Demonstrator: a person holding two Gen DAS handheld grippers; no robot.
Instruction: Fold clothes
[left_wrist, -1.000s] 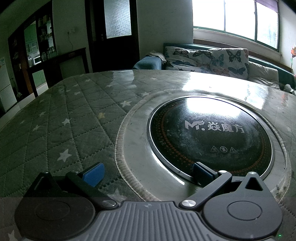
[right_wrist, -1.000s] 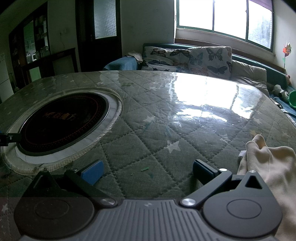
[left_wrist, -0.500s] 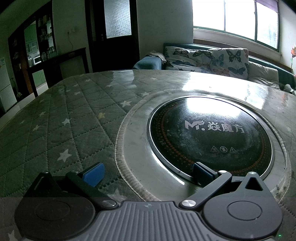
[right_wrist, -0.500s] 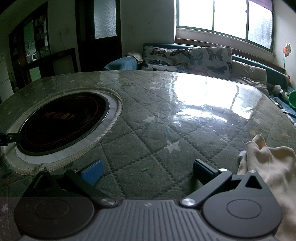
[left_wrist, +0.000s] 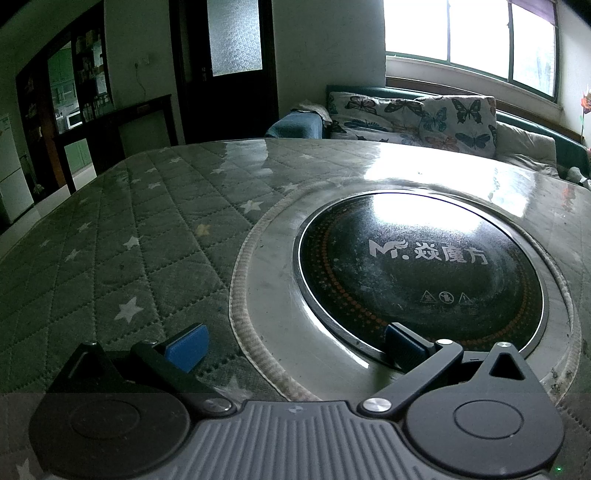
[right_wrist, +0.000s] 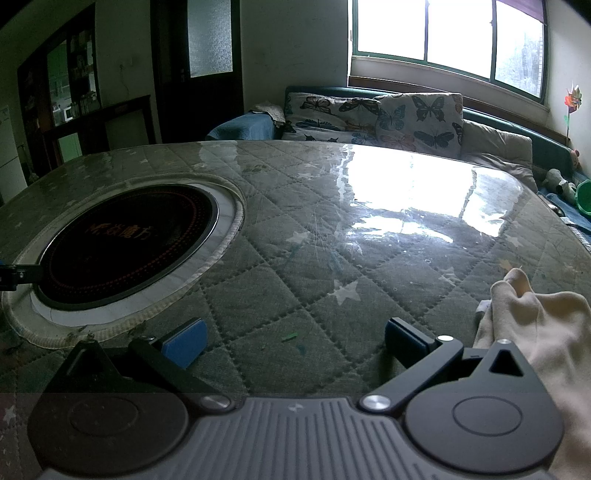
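Evidently folding has not begun: both jaws gape empty, and the right gripper (right_wrist: 293, 341) must take the cream garment (right_wrist: 535, 332), seemingly bunched at its three o'clock on the counter (right_wrist: 332, 258).

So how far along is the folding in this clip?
Nothing looks folded yet. The cream garment lies crumpled at the table's right edge. Nothing is in hand: the left hand-held gripper and right hand-held gripper are open and empty. Grasping, spreading and folding all remain.
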